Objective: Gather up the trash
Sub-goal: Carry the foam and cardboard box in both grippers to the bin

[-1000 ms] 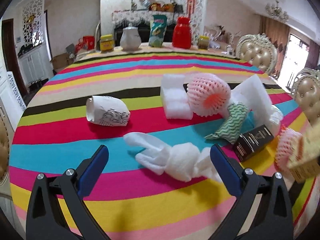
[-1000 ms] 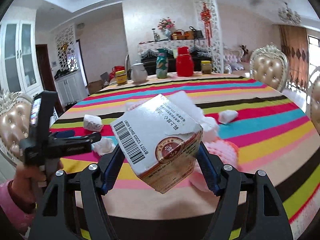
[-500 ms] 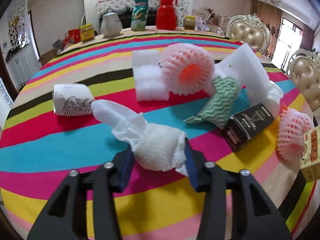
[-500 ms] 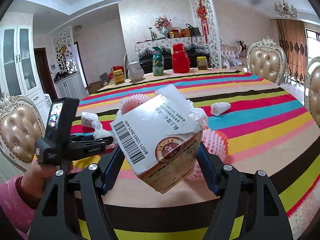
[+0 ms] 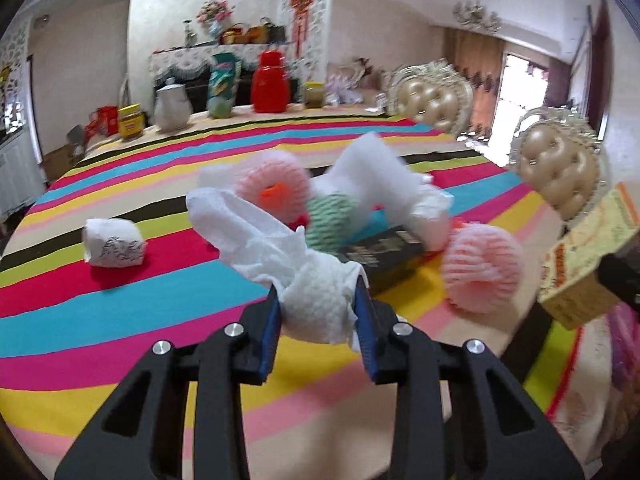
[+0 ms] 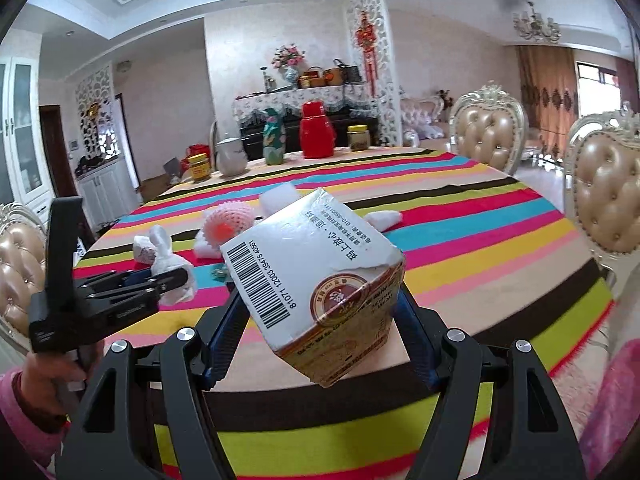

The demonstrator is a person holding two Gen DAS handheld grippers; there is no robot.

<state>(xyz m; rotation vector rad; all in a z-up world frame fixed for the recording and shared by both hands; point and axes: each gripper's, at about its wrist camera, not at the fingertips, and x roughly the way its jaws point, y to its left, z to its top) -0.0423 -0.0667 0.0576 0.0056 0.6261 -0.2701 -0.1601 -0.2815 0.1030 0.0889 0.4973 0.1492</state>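
The left gripper [image 5: 318, 312] fingers have just closed, pinching crumpled tissue [image 5: 316, 304]; the right gripper [image 6: 316, 312] fingers clamp a carton [image 6: 316, 280] barcoded 81071 12003 39475 40561.

we can't see much of the black box [image 5: 380, 250], the crumpled tissue [image 5: 288, 256] covers its near end. the torn carton [image 5: 584, 256] gets cut off at the right edge, and the far chairs [image 5: 434, 98] are blurry.

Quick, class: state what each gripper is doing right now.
Left gripper: jaws just closed, shut on the crumpled white tissue.
Right gripper: shut on the torn cardboard box.
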